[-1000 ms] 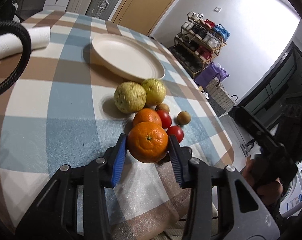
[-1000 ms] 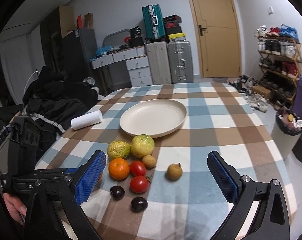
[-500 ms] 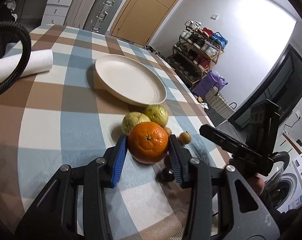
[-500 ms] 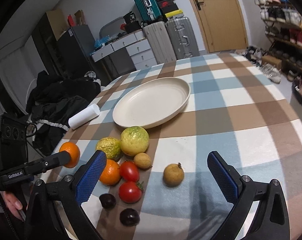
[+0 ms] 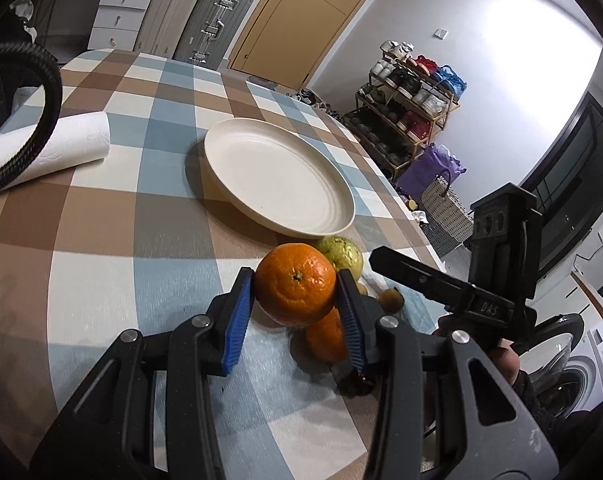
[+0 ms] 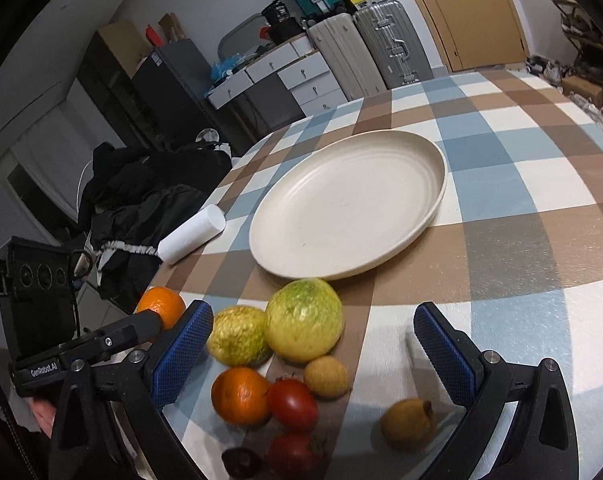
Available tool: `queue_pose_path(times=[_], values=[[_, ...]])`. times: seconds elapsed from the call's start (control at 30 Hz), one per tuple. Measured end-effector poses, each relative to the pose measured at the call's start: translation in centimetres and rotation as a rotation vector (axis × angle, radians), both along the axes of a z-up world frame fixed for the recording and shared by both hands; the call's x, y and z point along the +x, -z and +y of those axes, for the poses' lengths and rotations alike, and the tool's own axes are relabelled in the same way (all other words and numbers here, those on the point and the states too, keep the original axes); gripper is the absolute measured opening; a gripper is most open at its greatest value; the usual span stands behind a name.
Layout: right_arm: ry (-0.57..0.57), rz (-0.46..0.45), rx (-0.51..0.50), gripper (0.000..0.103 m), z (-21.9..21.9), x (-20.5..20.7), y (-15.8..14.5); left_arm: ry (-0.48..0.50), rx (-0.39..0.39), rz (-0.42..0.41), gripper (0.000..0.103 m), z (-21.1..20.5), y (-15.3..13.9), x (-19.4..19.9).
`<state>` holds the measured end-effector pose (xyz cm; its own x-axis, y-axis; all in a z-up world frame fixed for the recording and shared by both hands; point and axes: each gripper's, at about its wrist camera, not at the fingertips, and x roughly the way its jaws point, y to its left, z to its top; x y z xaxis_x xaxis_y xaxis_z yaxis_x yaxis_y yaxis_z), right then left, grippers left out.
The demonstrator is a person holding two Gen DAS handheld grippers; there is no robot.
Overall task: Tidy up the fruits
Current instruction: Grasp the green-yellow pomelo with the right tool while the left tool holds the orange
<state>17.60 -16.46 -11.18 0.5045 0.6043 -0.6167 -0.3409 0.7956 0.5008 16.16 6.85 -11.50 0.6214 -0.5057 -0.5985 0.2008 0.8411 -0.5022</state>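
Orange (image 5: 295, 283) btwn left fingers (image 5: 237, 316)

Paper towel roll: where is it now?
The paper towel roll lies on the table's left edge, left of the empty plate, apart from it.

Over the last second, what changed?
The left tool, shut on an orange throughout, lifted it off the table and carried it toward the plate. The right tool, open, moved in over the fruit pile; it now brackets the two guavas. Plate, paper roll and the other fruit stayed put.
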Motion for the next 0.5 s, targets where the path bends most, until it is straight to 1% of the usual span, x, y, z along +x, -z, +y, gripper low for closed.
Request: queue_pose_path(times=[0.07,0.17,0.33,0.5], values=[[-0.001,0.014,0.015,0.103,0.0,0.5,0.3,0.0,0.002,0.0,0.038,-0.1,0.2,0.0],[-0.019,0.033,0.011,0.101,0.4,1.1,0.7,0.001,0.007,0.004,0.038,-0.3,0.2,0.9],[-0.048,0.056,0.022,0.086,1.1,1.5,1.2,0.013,0.002,0.013,0.038,-0.5,0.5,1.4],[-0.05,0.06,0.029,0.077,1.1,1.4,1.4,0.015,0.041,-0.005,0.038,-1.2,0.0,2.0]])
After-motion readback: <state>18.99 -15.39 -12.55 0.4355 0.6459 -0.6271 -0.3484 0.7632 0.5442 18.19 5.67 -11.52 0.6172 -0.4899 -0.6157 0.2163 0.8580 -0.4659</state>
